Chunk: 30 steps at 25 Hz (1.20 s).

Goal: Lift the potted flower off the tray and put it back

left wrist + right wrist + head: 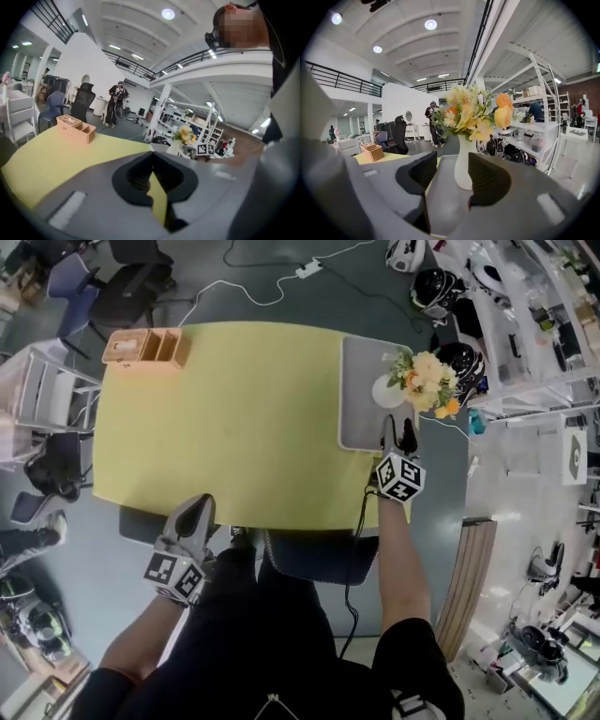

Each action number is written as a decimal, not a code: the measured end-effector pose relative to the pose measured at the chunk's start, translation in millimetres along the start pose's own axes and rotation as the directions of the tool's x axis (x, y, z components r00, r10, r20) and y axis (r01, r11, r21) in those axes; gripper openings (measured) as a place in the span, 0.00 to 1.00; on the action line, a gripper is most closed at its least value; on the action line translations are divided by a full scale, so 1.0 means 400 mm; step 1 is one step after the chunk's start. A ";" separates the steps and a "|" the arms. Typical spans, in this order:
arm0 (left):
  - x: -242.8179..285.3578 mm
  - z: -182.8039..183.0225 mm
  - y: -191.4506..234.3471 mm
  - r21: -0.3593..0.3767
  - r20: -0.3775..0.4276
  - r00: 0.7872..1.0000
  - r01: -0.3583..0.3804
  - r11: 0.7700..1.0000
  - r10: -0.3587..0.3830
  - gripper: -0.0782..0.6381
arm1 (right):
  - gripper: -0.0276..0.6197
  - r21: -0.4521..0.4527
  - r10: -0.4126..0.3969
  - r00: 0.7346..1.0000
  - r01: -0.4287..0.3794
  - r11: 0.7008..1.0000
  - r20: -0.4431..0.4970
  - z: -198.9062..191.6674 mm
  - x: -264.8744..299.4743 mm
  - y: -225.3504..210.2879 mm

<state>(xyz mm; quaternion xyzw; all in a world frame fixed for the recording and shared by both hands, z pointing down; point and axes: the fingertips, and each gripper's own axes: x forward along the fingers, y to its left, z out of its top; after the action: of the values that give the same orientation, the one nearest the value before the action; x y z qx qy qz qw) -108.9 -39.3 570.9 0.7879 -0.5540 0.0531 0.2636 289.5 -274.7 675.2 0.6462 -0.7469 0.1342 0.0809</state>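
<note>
- The task is sitting at its opening step: the right gripper [398, 434] is lining up on the potted flower [424, 381], and I judge that no lift is happening yet.
- The potted flower is standing upright on the grey tray [361, 395], toward the tray's far right corner. The tray itself is lying along the desk's right edge.
- The right gripper's tongs are standing released. In the right gripper view the white vase is showing in the gap ahead of the two pads, with neither pad touching it.
- The gripper is hovering over the tray's near edge, so it is pointing at the vase from the person's side.
- The left gripper [195, 512] is hanging at the desk's near edge toward the left corner. Its tongs are clenched on nothing and it is taking no part.
- The next move is calling for the right gripper to slide forward until the pads flank the vase's narrow waist, then to close squarely. The blooms are making it top-heavy, so an off-centre squeeze is risking a tip.
- The yellow desk [234, 418] is carrying only the tray and a wooden organiser [145, 346] at its far left corner.
- Around it, a grey floor is holding office chairs [131, 287], a white cable with a power strip [307, 268], and shelving racks to the right.
- A person in dark clothes [116, 104] is standing far off.
</note>
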 end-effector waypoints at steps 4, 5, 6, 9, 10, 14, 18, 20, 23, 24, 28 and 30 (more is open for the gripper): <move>0.022 -0.037 0.036 -0.011 -0.027 0.998 -0.053 0.999 0.053 0.12 | 0.39 0.002 -0.011 1.000 0.011 1.000 0.008 -0.019 0.103 -0.037; 0.028 -0.046 0.044 -0.012 -0.033 0.998 -0.063 0.998 0.062 0.12 | 0.39 0.000 -0.013 1.000 0.013 1.000 0.012 -0.021 0.127 -0.044; 0.033 -0.055 0.051 -0.014 -0.039 0.997 -0.072 0.997 0.071 0.12 | 0.40 -0.001 -0.015 1.000 0.015 1.000 0.016 -0.022 0.150 -0.051; 0.041 -0.083 0.061 -0.019 -0.059 0.994 -0.095 0.995 0.093 0.12 | 0.43 0.003 -0.020 0.999 0.020 1.000 0.025 -0.025 0.204 -0.068; 0.043 -0.093 0.063 -0.020 -0.065 0.993 -0.099 0.995 0.097 0.12 | 0.43 0.003 -0.022 0.999 0.022 1.000 0.029 -0.024 0.218 -0.074; 0.051 -0.132 0.069 -0.030 -0.094 0.990 -0.106 0.994 0.103 0.12 | 0.44 -0.003 -0.032 0.998 0.032 0.999 0.054 -0.017 0.263 -0.089; 0.054 -0.159 0.074 -0.034 -0.109 0.988 -0.116 0.993 0.112 0.12 | 0.44 -0.014 -0.040 0.996 0.041 0.999 0.075 -0.012 0.291 -0.099; 0.056 -0.168 0.079 -0.035 -0.114 0.987 -0.120 0.992 0.116 0.12 | 0.44 -0.022 -0.046 0.996 0.047 0.999 0.078 -0.013 0.304 -0.105; 0.053 -0.181 0.085 -0.036 -0.122 0.985 -0.127 0.991 0.122 0.12 | 0.44 -0.022 -0.058 0.994 0.060 0.998 0.088 -0.014 0.316 -0.114; 0.052 -0.185 0.086 -0.039 -0.125 0.984 -0.130 0.991 0.124 0.12 | 0.43 -0.022 -0.061 0.994 0.063 0.998 0.094 -0.013 0.317 -0.116; 0.048 -0.191 0.087 -0.044 -0.132 0.982 -0.139 0.989 0.132 0.12 | 0.39 -0.030 -0.068 0.992 0.071 0.997 0.104 -0.009 0.321 -0.117; 0.044 -0.187 0.085 -0.042 -0.131 0.982 -0.141 0.989 0.135 0.12 | 0.38 -0.034 -0.062 0.993 0.066 0.997 0.104 -0.008 0.321 -0.112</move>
<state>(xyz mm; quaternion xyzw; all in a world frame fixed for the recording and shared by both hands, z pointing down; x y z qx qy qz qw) -117.5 -27.1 653.5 0.7356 -0.5906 0.1073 0.3141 314.2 -400.6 720.4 0.6743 -0.7313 0.0844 0.0586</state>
